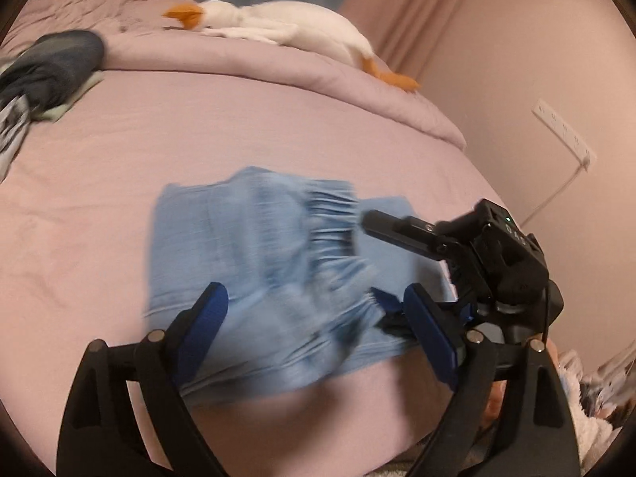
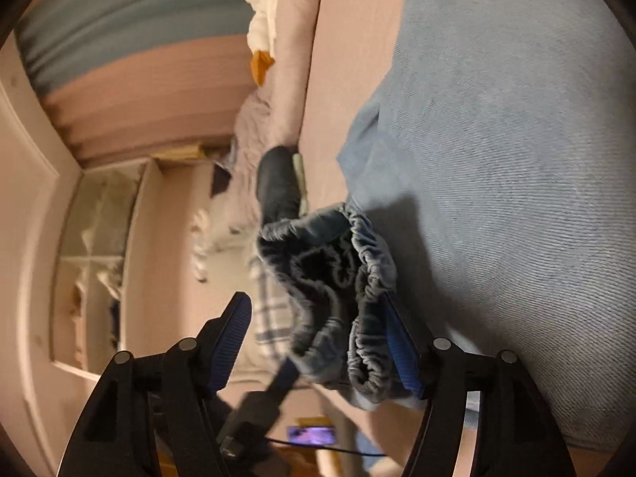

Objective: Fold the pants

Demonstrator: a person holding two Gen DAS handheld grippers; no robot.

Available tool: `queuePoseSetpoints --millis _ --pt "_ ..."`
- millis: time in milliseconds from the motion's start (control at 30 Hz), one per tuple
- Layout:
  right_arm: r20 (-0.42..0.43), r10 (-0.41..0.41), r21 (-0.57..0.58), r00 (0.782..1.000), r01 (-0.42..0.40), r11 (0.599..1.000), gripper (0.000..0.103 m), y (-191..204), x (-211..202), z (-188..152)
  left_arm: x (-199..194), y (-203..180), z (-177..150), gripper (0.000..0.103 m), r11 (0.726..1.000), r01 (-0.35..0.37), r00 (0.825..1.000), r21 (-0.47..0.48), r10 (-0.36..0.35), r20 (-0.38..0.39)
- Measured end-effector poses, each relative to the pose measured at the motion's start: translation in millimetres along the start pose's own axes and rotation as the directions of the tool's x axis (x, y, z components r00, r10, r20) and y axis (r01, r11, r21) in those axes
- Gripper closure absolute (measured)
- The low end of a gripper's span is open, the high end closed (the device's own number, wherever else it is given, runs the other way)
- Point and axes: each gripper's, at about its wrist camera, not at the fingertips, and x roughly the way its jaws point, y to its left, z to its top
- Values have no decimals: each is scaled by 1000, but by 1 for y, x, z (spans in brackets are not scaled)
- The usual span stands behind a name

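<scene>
**Pants folded on bed, both grippers open over waistband**

Light blue pants (image 1: 254, 262) lying as a folded bundle mid-bed on pink bedsheet (image 1: 99, 206), gathered elastic waistband (image 1: 338, 214) toward 3 o'clock of the bundle in left wrist view. Blurred cloth throughout.

Left gripper (image 1: 318, 310) spread wide, jaws apart over the near edge of the pants, blue pads either side of the cloth, not pressing on it. No grip seen.

Right gripper (image 2: 318, 330) also spread, view rolled sideways. Bunched waistband lying between the jaws, resting against the 3 o'clock blue pad only; 9 o'clock pad clear of the fabric. Released, not clamped. Same gripper seen from left wrist view at 3 o'clock, just beside the waistband.

White plush goose (image 1: 286, 28) with orange beak at 12 o'clock on rumpled duvet. Dark garment pile (image 1: 51, 67) at 10 o'clock, well apart from pants. White power strip (image 1: 564, 131) on wall at 2 o'clock.
</scene>
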Motion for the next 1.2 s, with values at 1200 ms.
queuePoseSetpoints --millis 1200 --pt "338 -395 -228 854 482 846 67 0 -104 15 35 37 5 13 989 -113 990 -99 103 -100"
